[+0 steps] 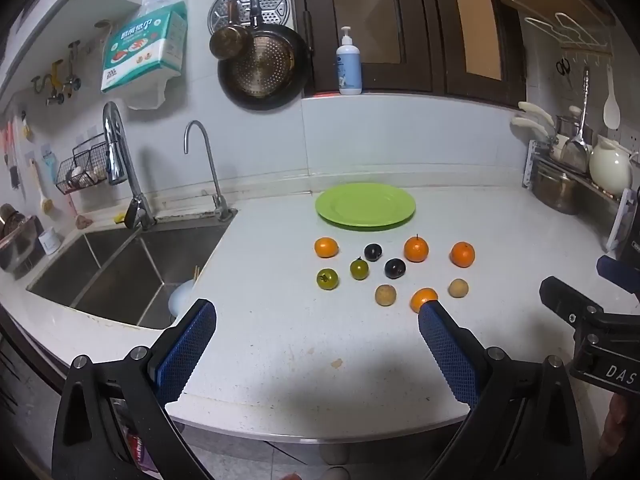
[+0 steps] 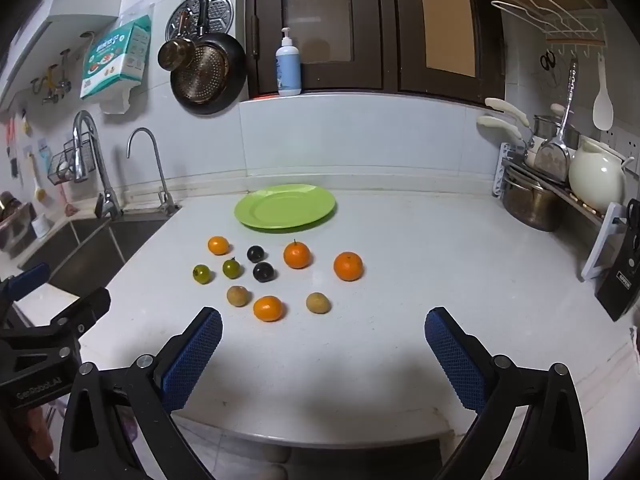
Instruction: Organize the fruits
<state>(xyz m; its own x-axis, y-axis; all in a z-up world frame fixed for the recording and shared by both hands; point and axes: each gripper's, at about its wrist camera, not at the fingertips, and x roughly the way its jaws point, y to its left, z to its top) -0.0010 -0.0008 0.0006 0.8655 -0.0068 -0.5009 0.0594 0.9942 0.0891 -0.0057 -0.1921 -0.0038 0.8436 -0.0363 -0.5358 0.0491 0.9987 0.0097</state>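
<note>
Left wrist view first: my left gripper (image 1: pixel 317 312) has its jaws spread as wide as they go, nothing between them, hovering over the near edge of the white counter (image 1: pixel 280 340). The fruit sits loose in a cluster ahead, with the green plate (image 1: pixel 365 205) at 12 o'clock behind it, well apart from my fingers. The nearest orange (image 1: pixel 423 298) peeks out right behind my right-hand pad at about 1 o'clock. Two brownish round fruits (image 1: pixel 385 294) flank it; I can't tell what they are. The right gripper's black body pokes in at 3 o'clock.

Right wrist view: my right gripper (image 2: pixel 323 318) is also fully spread and empty. From here the cluster sits at 11 o'clock. There are four oranges, counting the big one (image 2: pixel 348 266) at the right edge, two dark plum-ish ones (image 2: pixel 263 271), and two green tomato-looking ones (image 2: pixel 232 268) with stems.

Handling guess: all small, light and roughly round, so there's no real long axis to line up with. The stems on the green ones and one orange (image 2: pixel 296 255) point up-ish. I reckon the smooth-skinned ones will roll and squirt out if pinched off-centre, and the dark ones may bruise. I'd close gently across the widest middle, pads either side, coming down from above.
</note>
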